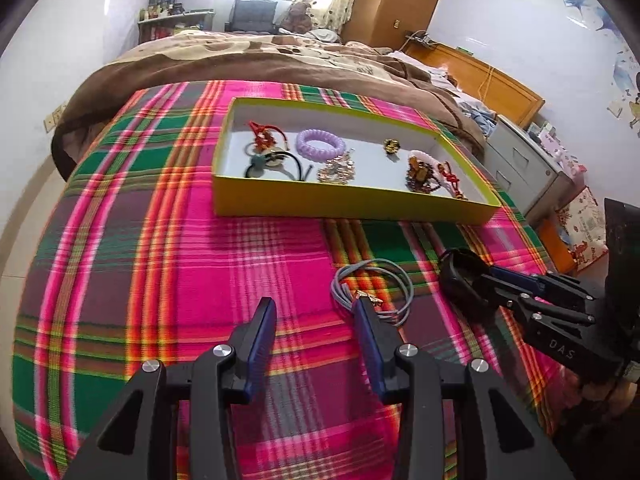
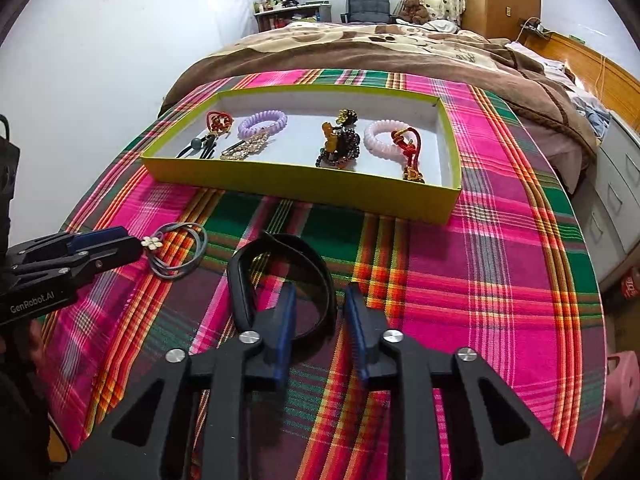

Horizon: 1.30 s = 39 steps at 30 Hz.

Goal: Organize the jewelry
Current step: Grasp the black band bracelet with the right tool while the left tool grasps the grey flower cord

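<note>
left gripper (image 1: 316,308): jaws set wide, nothing between them; right-hand fingertip touching or just over the near edge of the grey cord, the rest of the gap over bare cloth

grey cord hair tie (image 1: 374,288): coiled loops with a small pale flower charm, flat on the plaid cloth (image 1: 160,240), ahead and to the right of the left gripper's centre line; in the right wrist view the flower sits right at the left gripper's tip

right gripper (image 2: 320,300): jaws at a middling gap, one side of the black band between them; cannot tell whether the pads are pressing on it yet

black band (image 2: 280,276): open loop lying flat, long axis running away from the right gripper toward the box; its near-right arc passes through the jaw gap, the far end points up-left

yellow box (image 2: 304,190): shallow tray beyond both loose pieces, already holding a purple coil tie (image 2: 262,124), a pink coil tie (image 2: 386,136), dark beads (image 2: 340,148), red cord pieces and a gold clip

nearer hand: left to the cord, right to the band; the two stand apart, no crossing needed

key relation: cord lies off-centre to the right of the left jaws, so my guess is a small shift right before closing; band is already lined up for the right

step in hand, as judged: last two loose items being picked up for the box

risk: thin cord may slip out from a one-sided pinch
</note>
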Tool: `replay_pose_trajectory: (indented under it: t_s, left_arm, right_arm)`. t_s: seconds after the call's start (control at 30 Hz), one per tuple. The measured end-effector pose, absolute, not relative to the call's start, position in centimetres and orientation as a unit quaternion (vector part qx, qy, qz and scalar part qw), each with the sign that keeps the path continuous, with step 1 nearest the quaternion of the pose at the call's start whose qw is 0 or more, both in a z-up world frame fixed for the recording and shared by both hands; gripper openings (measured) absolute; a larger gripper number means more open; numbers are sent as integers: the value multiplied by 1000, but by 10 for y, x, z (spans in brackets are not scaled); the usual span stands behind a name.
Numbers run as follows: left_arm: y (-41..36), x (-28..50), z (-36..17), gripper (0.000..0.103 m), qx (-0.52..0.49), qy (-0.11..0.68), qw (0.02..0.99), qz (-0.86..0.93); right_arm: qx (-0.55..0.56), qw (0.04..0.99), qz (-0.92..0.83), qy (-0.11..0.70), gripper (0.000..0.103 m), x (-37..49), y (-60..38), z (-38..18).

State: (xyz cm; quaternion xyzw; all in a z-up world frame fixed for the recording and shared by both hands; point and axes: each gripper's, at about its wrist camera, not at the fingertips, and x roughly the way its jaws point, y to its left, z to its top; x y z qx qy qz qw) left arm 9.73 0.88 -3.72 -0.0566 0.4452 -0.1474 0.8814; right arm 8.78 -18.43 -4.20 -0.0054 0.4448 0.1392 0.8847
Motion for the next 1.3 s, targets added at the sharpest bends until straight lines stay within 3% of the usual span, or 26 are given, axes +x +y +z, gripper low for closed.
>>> replay_pose_trajectory:
  t_s: [0.17,0.83,1.03,1.3]
  left_arm:
    - [1,97,-36,40,-58,446,878,-162]
    - [-45,102,-39,41,4,448,881,-154]
    - [-46,101,-38,19,23,442,884,-147]
    - [-39,103,-32,18,18,433,889,-151]
  right_arm:
    - [-8,888,133,440,9,86,-185,-41]
    - [24,900,120,418,9,77,-204,-30]
    - [26,902,117,414,9,75,-208,-27]
    - [29,906,114,408,9,77,-208,-18]
